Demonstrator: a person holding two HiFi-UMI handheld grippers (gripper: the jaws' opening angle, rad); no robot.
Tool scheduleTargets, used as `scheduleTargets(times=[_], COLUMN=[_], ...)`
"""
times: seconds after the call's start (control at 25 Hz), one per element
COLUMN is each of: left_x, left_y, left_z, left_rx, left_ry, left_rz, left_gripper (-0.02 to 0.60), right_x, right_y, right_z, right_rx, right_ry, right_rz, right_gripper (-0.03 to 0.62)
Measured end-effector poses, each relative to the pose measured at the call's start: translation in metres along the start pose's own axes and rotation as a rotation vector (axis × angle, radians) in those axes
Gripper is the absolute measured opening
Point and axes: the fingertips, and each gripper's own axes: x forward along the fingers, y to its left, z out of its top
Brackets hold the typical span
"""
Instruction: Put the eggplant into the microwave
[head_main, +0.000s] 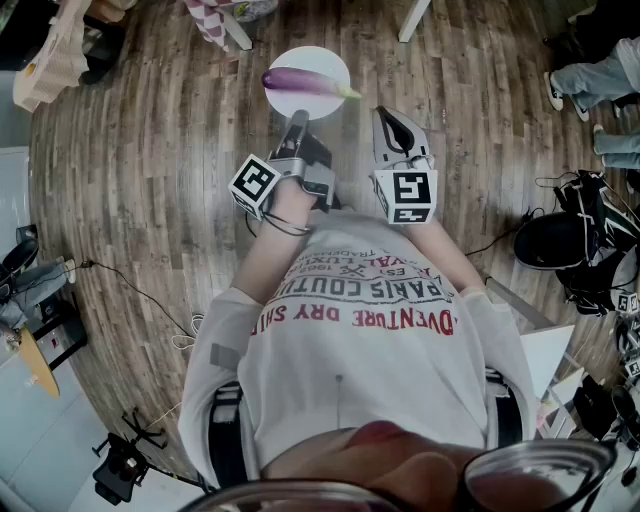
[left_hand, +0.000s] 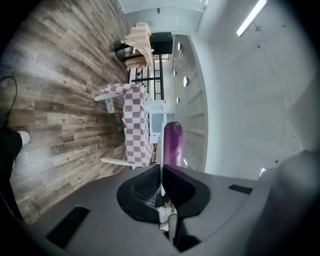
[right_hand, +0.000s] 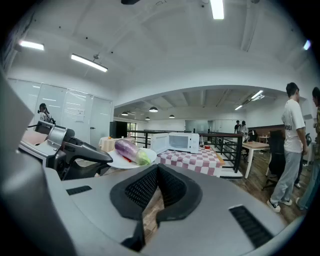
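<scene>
Head view: the left gripper (head_main: 297, 122) has its jaws pressed together on the near rim of a white plate (head_main: 322, 60). The eggplant (head_main: 305, 82) lies crosswise on the plate, just beyond this gripper's tips. The right gripper (head_main: 383, 113) is held beside the left one, just off the plate's right edge and not touching it. Both are over the wooden floor (head_main: 150, 130).

Left gripper view: the picture is turned on its side. The left gripper (left_hand: 161, 169) pinches the plate (left_hand: 161, 145), which shows edge-on as a thin white line running straight out from between the pads. The eggplant (left_hand: 173, 144) lies against the plate's face, just ahead of the tips. Further ahead stands a counter (left_hand: 134, 125) with a red-and-white checked cloth, and the microwave (left_hand: 156, 121) is on it.

Right gripper view: the right gripper (right_hand: 157, 169) has its pads pressed together at the tips, with nothing between them. To its left and slightly ahead, the left gripper (right_hand: 67, 150) holds the plate (right_hand: 119, 163) with the eggplant (right_hand: 129, 150) on it. Well ahead of the tips, the microwave (right_hand: 182, 142) sits on the checked counter (right_hand: 200, 161) with its door swung open. People (right_hand: 292, 145) stand far off to the right.
</scene>
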Motion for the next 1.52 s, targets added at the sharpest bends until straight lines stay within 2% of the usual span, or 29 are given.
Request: scheduleTargets(times=[0.36, 0.8, 0.96, 1.2, 1.52], left_x=[-0.006, -0.009, 0.002, 0.045, 0.124], left_y=[0.002, 0.007, 0.014, 0.015, 0.012], left_z=[-0.010, -0.005, 0.000, 0.033, 0.101], left_rx=[0.007, -0.002, -0.015, -0.013, -0.026], left_ry=[-0.010, -0.010, 0.002, 0.025, 0.076], left_rz=[-0.002, 0.014, 0.027, 0.037, 0.046], left_gripper=[0.035, 0.035, 0.035, 0.035, 0.035], right_x=[-0.008, -0.002, 0.011, 0.058, 0.161], right_y=[-0.003, 0.006, -0.001, -0.010, -0.008], right_z=[-0.005, -0.007, -0.017, -0.011, 0.007], right_rx=[0.005, 0.031, 0.091, 0.096, 0.133], right_ry=[-0.006, 0.003, 0.031, 0.045, 0.065], right_rz=[0.016, 0.028, 0.026, -0.006, -0.020], right_gripper=[0.026, 0.026, 0.026, 0.026, 0.026])
